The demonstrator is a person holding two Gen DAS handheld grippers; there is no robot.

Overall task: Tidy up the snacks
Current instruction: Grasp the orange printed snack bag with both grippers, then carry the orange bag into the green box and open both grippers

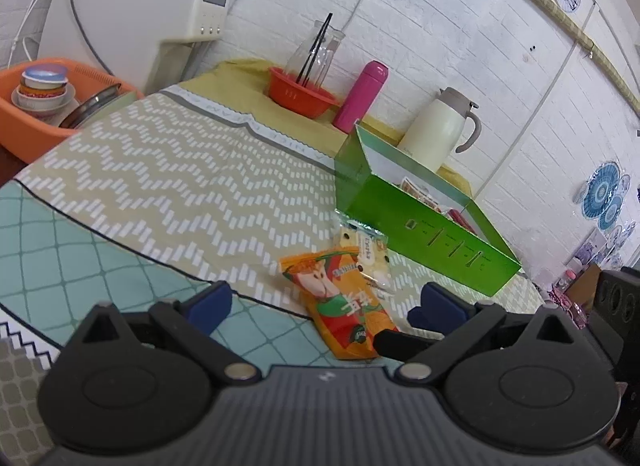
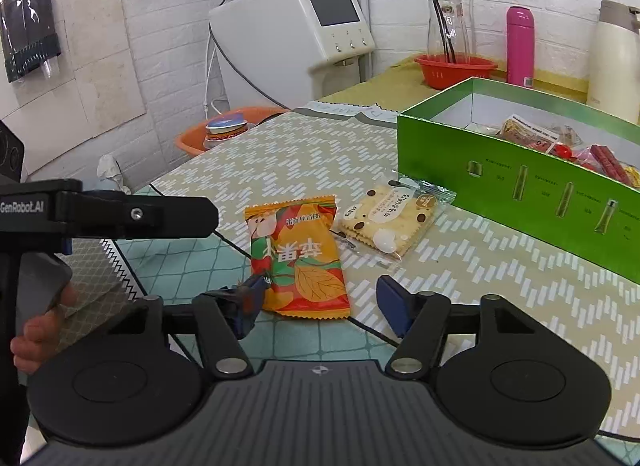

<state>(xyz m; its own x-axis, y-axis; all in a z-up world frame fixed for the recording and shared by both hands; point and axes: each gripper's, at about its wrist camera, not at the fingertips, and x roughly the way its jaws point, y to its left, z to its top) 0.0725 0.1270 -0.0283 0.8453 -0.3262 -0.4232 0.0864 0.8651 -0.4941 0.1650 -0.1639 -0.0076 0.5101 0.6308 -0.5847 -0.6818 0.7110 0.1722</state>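
Observation:
An orange snack packet [image 2: 298, 258] lies flat on the patterned tablecloth, and a clear packet of cream crackers [image 2: 390, 217] lies just beyond it. Behind them stands an open green box [image 2: 516, 181] holding several wrapped snacks. My right gripper [image 2: 322, 302] is open low over the cloth, its left fingertip at the orange packet's near corner. My left gripper [image 1: 322, 306] is open too, with the orange packet [image 1: 340, 302] between and beyond its fingers; the crackers [image 1: 368, 254] and green box [image 1: 420, 221] lie farther on. In the right wrist view the left gripper [image 2: 208, 217] reaches in from the left.
Along the back wall are a red basket [image 2: 456, 69] with a glass carafe, a pink bottle [image 2: 520, 45] and a cream jug [image 1: 436, 125]. A white appliance [image 2: 296, 33] and an orange basin [image 1: 36, 121] of bowls sit past the table's far-left edge. A hand [image 2: 40, 326] holds the left gripper.

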